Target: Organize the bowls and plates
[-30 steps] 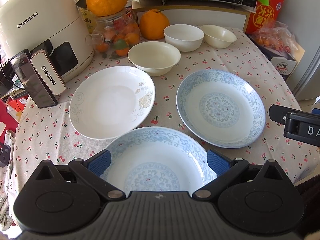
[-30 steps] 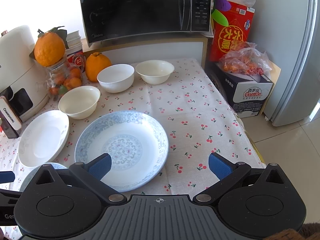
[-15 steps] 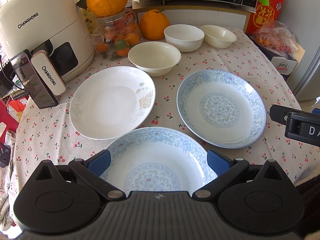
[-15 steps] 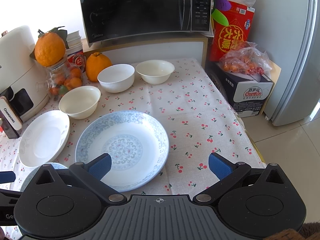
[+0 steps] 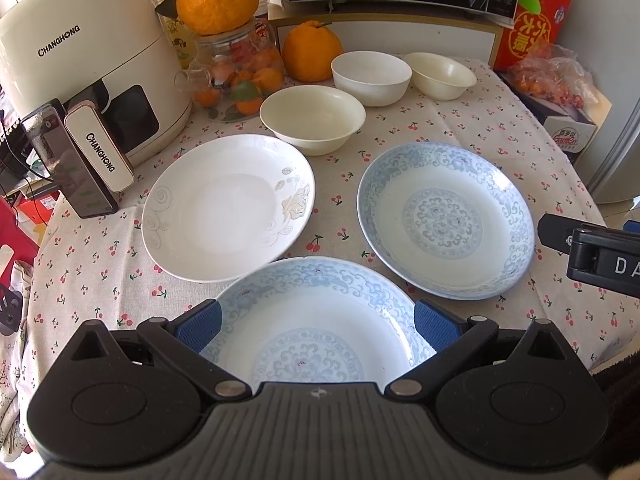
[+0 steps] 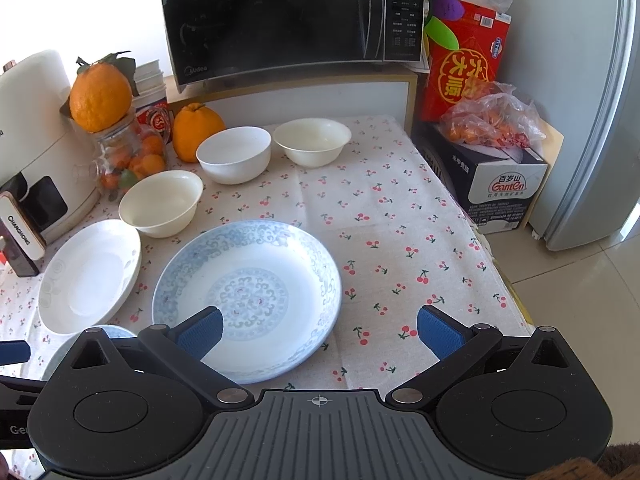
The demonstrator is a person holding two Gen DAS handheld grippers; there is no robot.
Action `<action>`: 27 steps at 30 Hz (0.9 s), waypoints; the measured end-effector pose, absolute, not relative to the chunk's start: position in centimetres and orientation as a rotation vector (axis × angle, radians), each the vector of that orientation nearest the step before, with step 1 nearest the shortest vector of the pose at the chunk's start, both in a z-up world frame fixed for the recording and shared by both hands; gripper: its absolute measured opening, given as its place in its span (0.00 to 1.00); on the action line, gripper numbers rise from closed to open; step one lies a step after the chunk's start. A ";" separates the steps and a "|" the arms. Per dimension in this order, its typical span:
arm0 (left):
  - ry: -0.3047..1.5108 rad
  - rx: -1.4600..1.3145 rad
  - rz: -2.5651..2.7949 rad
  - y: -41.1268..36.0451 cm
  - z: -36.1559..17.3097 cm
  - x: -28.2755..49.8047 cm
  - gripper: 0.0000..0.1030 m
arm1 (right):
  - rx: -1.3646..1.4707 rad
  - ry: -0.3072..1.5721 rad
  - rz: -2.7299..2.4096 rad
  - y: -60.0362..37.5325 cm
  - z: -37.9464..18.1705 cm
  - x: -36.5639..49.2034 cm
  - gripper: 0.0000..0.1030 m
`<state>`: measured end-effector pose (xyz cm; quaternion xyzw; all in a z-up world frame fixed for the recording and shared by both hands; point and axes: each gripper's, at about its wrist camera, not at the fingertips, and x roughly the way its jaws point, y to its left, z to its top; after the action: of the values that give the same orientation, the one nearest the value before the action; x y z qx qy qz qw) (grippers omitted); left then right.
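Three plates lie on the cherry-print tablecloth: a white plate (image 5: 228, 206), a blue-patterned plate (image 5: 444, 220) to its right, and a second blue-patterned plate (image 5: 316, 320) nearest me. Three white bowls (image 5: 312, 118) (image 5: 370, 76) (image 5: 440, 74) stand behind them. My left gripper (image 5: 316, 326) is open above the near blue plate, empty. My right gripper (image 6: 320, 332) is open and empty above the right edge of the right blue plate (image 6: 248, 296). The white plate (image 6: 90, 276) and the bowls (image 6: 160, 202) (image 6: 234, 154) (image 6: 312, 140) also show in the right wrist view.
A white air fryer (image 5: 80, 64) and a power bank (image 5: 96, 156) stand at the left. A jar of fruit (image 5: 236, 76) and an orange (image 5: 312, 50) sit behind the bowls. A microwave (image 6: 288, 20) is at the back. A box with bagged fruit (image 6: 492, 152) and a fridge (image 6: 600, 100) stand right of the table.
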<state>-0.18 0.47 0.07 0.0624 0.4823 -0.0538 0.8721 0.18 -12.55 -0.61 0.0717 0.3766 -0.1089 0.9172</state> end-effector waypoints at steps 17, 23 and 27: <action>0.999 0.102 -0.091 1.2 0.5 -0.1 1.00 | 0.087 0.724 -0.189 -11.4 2.1 1.1 1.00; 0.989 0.092 -0.103 1.1 0.8 0.3 1.00 | 0.042 0.719 -0.165 -10.9 2.8 1.8 1.00; 0.952 0.102 -0.113 1.0 1.3 0.7 1.00 | 0.027 0.726 -0.135 -11.0 3.0 2.3 1.00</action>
<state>0.73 1.00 1.32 0.0493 0.4580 -0.0542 0.8859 2.33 -11.00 3.02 0.0133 0.3549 -0.0661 0.9325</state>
